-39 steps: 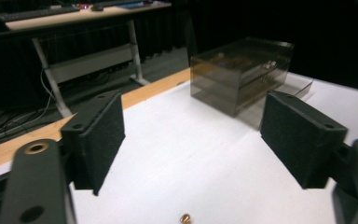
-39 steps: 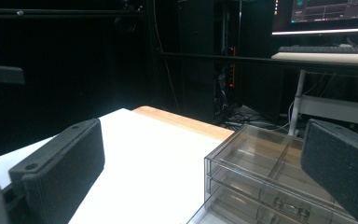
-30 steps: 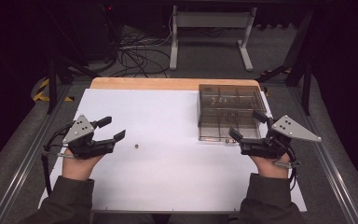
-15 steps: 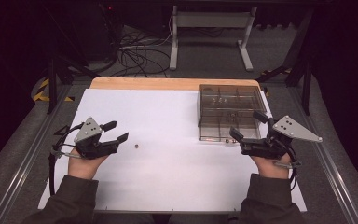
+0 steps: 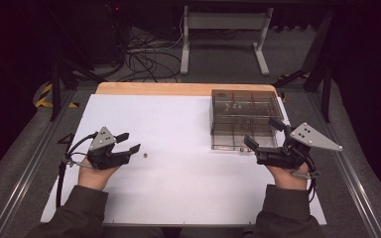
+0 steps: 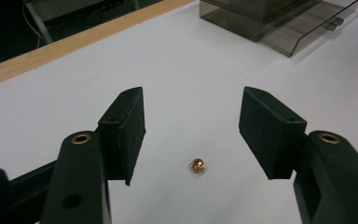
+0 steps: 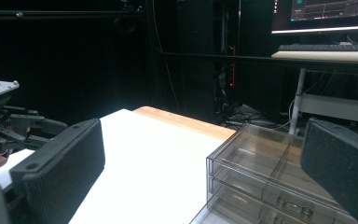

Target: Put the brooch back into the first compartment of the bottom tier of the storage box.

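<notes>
I kept the left gripper (image 6: 192, 135) wide open and empty, the bead (image 6: 197, 165) at its 12 o'clock, ready to pinch; the right gripper (image 5: 264, 134) also gaped empty.

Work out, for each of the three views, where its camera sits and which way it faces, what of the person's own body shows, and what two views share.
High view: above the person's side, looking forward and down; both forearms, left gripper, right gripper.
Left gripper view: on the left gripper, facing a copper bead between open fingers.
Right gripper view: on the right gripper, facing across the table; its own fingers.
Shared: the clear compartment box.
</notes>
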A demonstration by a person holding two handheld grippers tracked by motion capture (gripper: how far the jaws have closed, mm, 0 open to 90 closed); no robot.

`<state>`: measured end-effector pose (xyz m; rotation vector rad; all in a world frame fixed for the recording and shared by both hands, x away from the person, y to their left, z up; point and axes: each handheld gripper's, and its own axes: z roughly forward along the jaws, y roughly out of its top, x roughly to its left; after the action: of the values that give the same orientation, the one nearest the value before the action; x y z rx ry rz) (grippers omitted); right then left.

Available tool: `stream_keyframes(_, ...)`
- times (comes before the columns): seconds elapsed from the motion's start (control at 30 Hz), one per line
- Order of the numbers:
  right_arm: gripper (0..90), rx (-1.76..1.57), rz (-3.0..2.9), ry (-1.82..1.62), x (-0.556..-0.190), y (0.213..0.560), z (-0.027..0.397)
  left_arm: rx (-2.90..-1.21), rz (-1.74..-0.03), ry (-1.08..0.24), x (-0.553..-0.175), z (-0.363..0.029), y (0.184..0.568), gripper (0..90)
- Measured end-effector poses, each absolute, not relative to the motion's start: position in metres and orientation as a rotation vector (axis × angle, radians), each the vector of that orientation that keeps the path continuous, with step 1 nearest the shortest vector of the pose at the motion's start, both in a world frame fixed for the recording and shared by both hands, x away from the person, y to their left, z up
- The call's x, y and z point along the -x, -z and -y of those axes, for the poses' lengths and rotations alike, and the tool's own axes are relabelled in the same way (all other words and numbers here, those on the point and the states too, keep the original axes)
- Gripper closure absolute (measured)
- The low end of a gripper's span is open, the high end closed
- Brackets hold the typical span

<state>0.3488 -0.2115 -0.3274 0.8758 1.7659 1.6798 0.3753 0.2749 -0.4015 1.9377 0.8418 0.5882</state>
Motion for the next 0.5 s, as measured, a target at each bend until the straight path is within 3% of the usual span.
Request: stream_keyframes(0.5, 0.6, -0.891, -1.764, -1.681, -0.349, 0.328, 0.211, -1.997, -0.884, -0.574, -0.387, -0.270, 0.417, 46.2)
